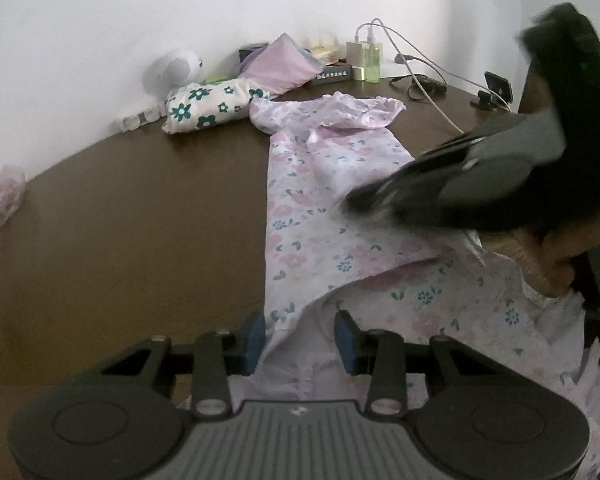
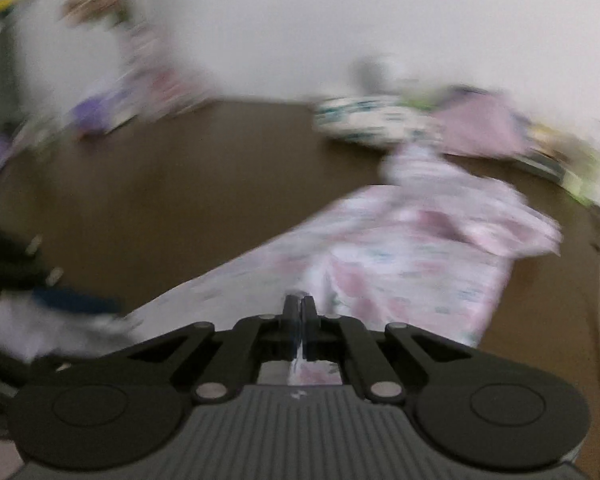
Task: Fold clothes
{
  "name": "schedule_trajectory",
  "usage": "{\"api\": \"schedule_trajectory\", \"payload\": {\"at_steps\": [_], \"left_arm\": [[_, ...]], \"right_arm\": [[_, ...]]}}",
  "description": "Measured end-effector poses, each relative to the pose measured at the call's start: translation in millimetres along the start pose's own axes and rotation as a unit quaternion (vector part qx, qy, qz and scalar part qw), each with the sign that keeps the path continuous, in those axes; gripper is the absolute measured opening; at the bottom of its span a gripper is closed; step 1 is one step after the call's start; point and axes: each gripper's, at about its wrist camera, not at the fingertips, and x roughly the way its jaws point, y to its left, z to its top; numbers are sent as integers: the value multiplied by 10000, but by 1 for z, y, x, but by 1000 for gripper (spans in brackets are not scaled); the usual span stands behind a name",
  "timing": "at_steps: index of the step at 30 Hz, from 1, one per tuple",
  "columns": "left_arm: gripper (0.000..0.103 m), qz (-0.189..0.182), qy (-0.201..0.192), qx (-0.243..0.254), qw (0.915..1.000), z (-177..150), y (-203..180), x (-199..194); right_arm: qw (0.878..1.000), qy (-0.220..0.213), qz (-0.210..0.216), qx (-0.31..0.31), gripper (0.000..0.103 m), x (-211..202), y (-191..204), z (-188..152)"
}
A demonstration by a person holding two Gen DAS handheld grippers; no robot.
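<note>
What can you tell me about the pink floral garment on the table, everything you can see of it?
The garment is thin, light pink fabric printed with pink and blue flowers, with ruffled edging at its far end. It lies lengthwise on the brown table, partly folded, one flap lying over the rest. The left gripper is open, blue pads on either side of a raised fold at the near end. The right gripper is shut on a pinch of the cloth. The right view is motion-blurred.
</note>
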Motion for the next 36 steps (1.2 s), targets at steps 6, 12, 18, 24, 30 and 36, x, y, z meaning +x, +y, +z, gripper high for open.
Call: {"api": "schedule_trajectory", "payload": {"at_steps": [6,12,18,24,30,36], "left_arm": [[34,269,220,37,9994,12,-6,-5],[65,-548,-545,249,9967,63,-37,-35],[57,-119,481,595,9970,97,-80,60],[2,-423,454,-118,9980,99,-57,71],[0,-414,-346,-2583,9646,93,75,35],[5,1152,34,-3584,9264,58,166,30]], "right_arm": [[9769,-497,-1044,1798,2,-77,-77,-47],[9671,-399,-1121,2251,40,-107,-88,-80],[9838,-607,-1117,1265,40,-80,-77,-39],[9779,-18,-840,1915,3,-20,-124,-14],[9768,68,-877,1952,1,-14,-128,-26],[9767,151,-932,1929,2,-25,-120,-36]]}}
